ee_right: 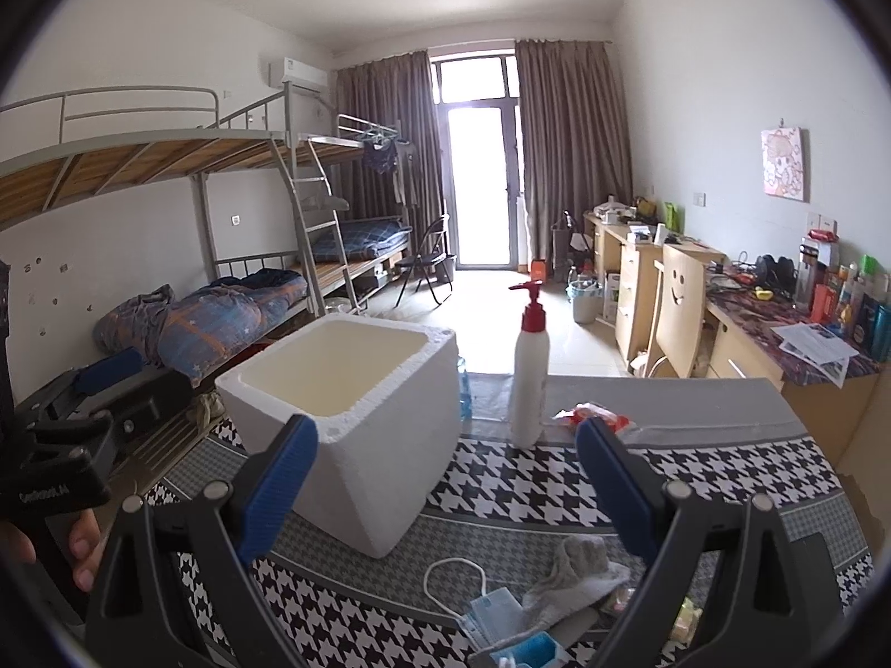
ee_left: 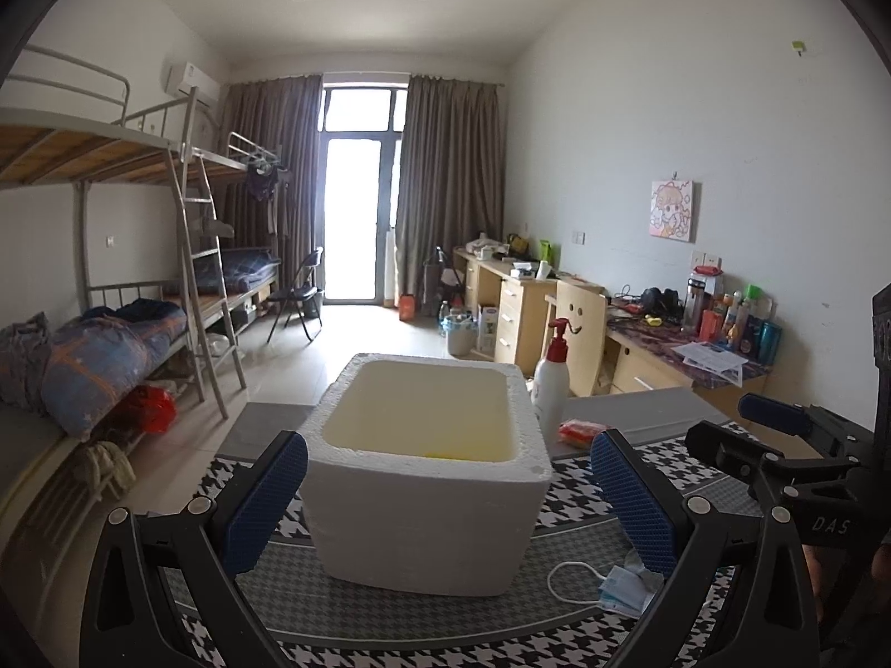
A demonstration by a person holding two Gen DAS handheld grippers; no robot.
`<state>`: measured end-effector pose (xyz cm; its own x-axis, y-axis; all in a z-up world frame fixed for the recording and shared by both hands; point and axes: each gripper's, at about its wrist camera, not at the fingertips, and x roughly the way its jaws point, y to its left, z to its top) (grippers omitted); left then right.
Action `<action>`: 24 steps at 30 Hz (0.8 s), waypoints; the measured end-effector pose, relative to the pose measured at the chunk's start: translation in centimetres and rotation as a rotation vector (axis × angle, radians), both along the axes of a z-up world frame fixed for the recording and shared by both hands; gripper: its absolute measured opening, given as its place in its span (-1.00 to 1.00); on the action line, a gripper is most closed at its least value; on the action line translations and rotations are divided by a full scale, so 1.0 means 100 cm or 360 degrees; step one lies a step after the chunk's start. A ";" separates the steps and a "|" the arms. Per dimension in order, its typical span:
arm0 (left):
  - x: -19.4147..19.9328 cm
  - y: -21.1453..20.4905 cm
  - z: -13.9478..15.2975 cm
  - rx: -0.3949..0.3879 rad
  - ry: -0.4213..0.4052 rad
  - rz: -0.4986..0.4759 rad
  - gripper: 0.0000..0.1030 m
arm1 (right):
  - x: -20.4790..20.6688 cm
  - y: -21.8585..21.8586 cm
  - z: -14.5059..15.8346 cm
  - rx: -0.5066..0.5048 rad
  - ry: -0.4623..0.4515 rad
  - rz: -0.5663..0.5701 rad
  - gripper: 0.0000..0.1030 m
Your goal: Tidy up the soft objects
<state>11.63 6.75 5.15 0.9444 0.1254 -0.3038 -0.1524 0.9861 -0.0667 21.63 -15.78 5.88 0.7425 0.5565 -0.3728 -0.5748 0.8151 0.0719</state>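
A white foam box (ee_left: 426, 479) stands open on a houndstooth-patterned table (ee_left: 584, 495); it also shows in the right wrist view (ee_right: 345, 417). My left gripper (ee_left: 448, 492) is open and empty, its blue pads either side of the box. My right gripper (ee_right: 445, 479) is open and empty, above a blue face mask (ee_right: 493, 609) and a grey sock (ee_right: 576, 565) on the table. The mask also shows in the left wrist view (ee_left: 623, 590). A red-orange packet (ee_left: 579, 431) lies behind the box; it also shows in the right wrist view (ee_right: 598, 417).
A white pump bottle with a red top (ee_right: 529, 384) stands right of the box; it also shows in the left wrist view (ee_left: 551, 384). Bunk beds (ee_left: 111, 278) line the left wall, desks (ee_left: 668, 350) the right. The right gripper shows at the left wrist view's right edge (ee_left: 779, 445).
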 end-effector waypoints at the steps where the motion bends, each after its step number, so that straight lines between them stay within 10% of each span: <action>1: -0.001 -0.001 0.000 0.0000 -0.0003 -0.0004 0.98 | 0.000 -0.002 0.000 0.0003 0.0001 -0.0002 0.87; 24: -0.003 -0.034 -0.017 -0.0014 0.0007 -0.0169 0.98 | -0.010 -0.039 -0.010 0.0016 -0.0012 -0.0140 0.87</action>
<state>11.36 3.31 3.40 0.9509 0.0222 -0.3087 -0.0476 0.9961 -0.0749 20.64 -19.68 4.85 0.7916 0.4924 -0.3618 -0.5013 0.8619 0.0763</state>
